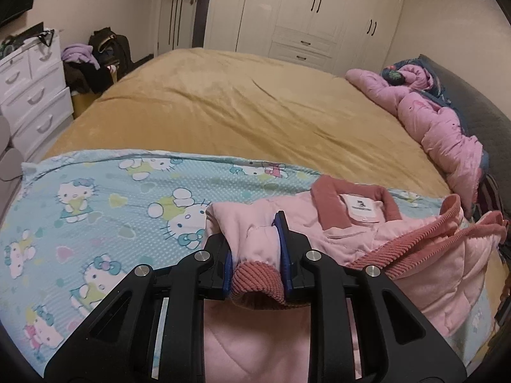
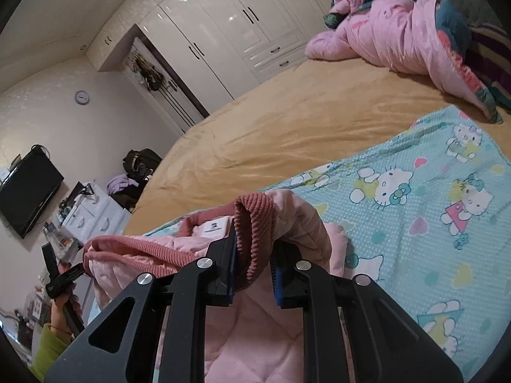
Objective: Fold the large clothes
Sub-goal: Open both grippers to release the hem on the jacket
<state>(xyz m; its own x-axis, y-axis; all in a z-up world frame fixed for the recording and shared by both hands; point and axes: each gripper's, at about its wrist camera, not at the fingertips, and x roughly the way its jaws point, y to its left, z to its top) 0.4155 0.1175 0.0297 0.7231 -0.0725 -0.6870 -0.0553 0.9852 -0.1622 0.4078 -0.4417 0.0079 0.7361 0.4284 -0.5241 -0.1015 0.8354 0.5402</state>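
Note:
A pink quilted jacket (image 1: 345, 236) with rose ribbed collar and cuffs lies partly on a light-blue cartoon-cat sheet (image 1: 105, 204) spread over the bed. My left gripper (image 1: 255, 249) is shut on one sleeve end, its ribbed cuff (image 1: 258, 282) bunched between the blue pads. In the right wrist view the same jacket (image 2: 249, 325) hangs under my right gripper (image 2: 254, 255), which is shut on the other ribbed cuff (image 2: 255, 223). The collar label (image 2: 213, 227) shows behind it. The left gripper (image 2: 60, 279) and the hand holding it appear at the left edge.
A tan blanket (image 1: 242, 102) covers the bed beyond the sheet. A crumpled pink quilt (image 1: 437, 121) lies by the dark headboard. White drawers (image 1: 32, 95) and piled clothes stand left of the bed; wardrobes (image 1: 303, 16) line the far wall. A television (image 2: 28, 191) hangs on the wall.

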